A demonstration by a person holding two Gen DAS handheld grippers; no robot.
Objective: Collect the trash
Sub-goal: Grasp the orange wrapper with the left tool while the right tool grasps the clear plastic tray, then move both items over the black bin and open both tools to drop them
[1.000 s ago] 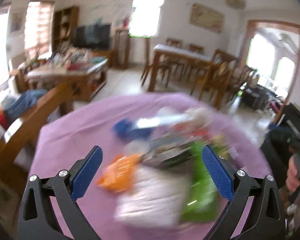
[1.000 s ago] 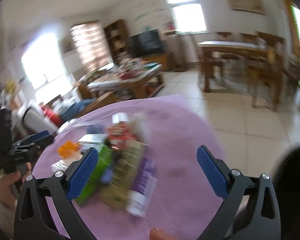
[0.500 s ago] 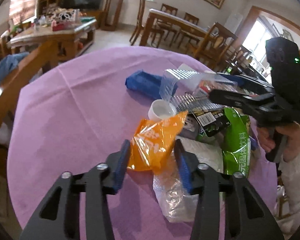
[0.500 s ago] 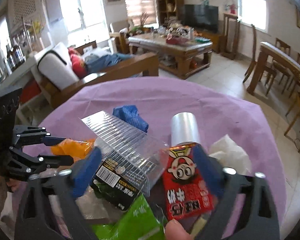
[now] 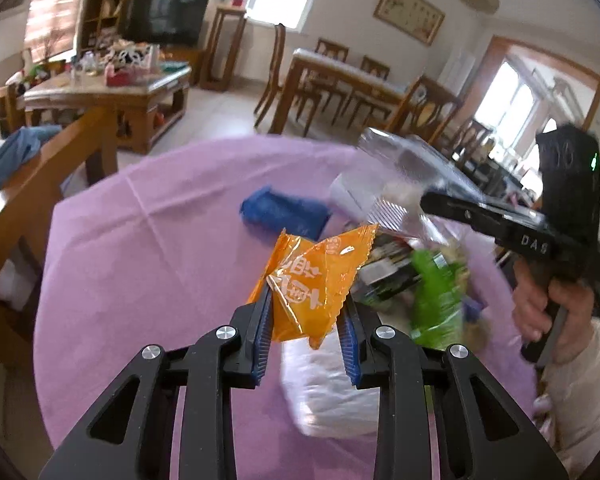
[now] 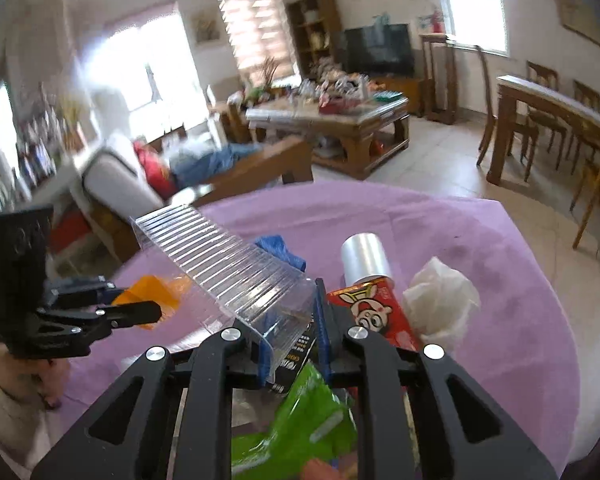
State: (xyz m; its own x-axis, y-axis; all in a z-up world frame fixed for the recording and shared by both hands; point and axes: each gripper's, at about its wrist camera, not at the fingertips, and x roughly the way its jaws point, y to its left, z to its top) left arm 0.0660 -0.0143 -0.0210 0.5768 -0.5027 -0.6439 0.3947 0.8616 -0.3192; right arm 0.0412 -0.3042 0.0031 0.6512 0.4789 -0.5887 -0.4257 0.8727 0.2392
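1. The left gripper (image 5: 306,312) has just closed on the orange wrapper (image 5: 314,280), held above the purple table (image 5: 140,260); slick film (only a corner pinched) could slip out.
2. The right gripper (image 6: 292,344) has just clamped the clear tray (image 6: 236,268) over the table; the long tray could pivot and knock the can (image 6: 366,256).

Beyond the round table's purple cloth (image 5: 148,248), a cluttered wooden coffee table (image 6: 352,120) stands near a dark television (image 6: 378,50) and bookshelf (image 6: 314,36), with a dining table (image 5: 340,76) and chairs (image 5: 432,108) to the right.
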